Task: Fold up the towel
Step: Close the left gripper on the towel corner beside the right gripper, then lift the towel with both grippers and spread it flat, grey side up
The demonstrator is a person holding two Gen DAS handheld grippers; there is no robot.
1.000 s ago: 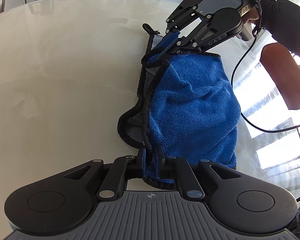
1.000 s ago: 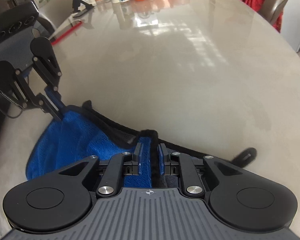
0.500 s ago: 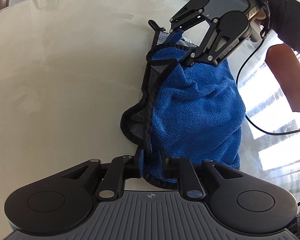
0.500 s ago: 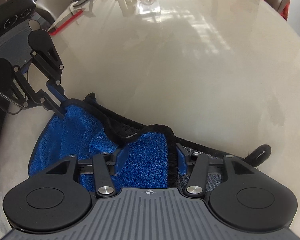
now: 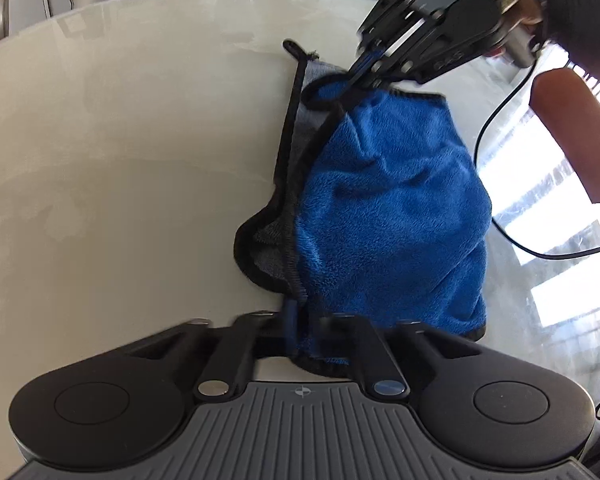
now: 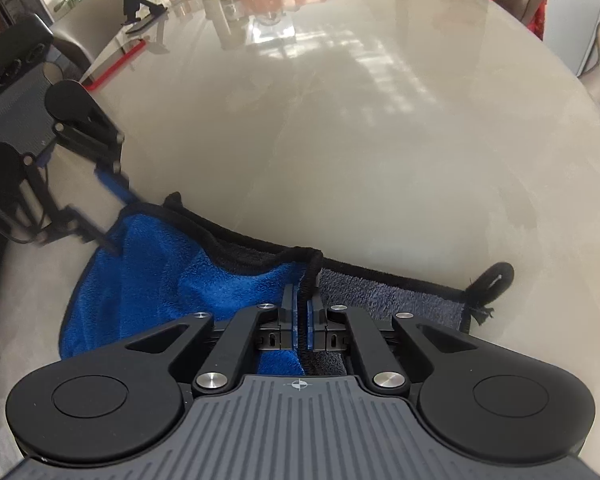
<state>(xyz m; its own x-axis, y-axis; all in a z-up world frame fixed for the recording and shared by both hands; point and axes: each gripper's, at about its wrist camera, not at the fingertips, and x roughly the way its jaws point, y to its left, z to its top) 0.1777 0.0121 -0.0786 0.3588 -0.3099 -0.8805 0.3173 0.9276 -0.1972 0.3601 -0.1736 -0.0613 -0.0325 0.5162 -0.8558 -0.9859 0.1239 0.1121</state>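
The blue towel (image 5: 392, 208) is lying bunched on the pale table (image 5: 132, 152), its grey underside showing along the black-trimmed edge. The left gripper (image 5: 304, 332), its jaws having just closed, is pinching the towel's near hem. The right gripper (image 6: 301, 312), jaws likewise just closed, is clamping the black hem, with blue cloth to its left and grey cloth to its right.
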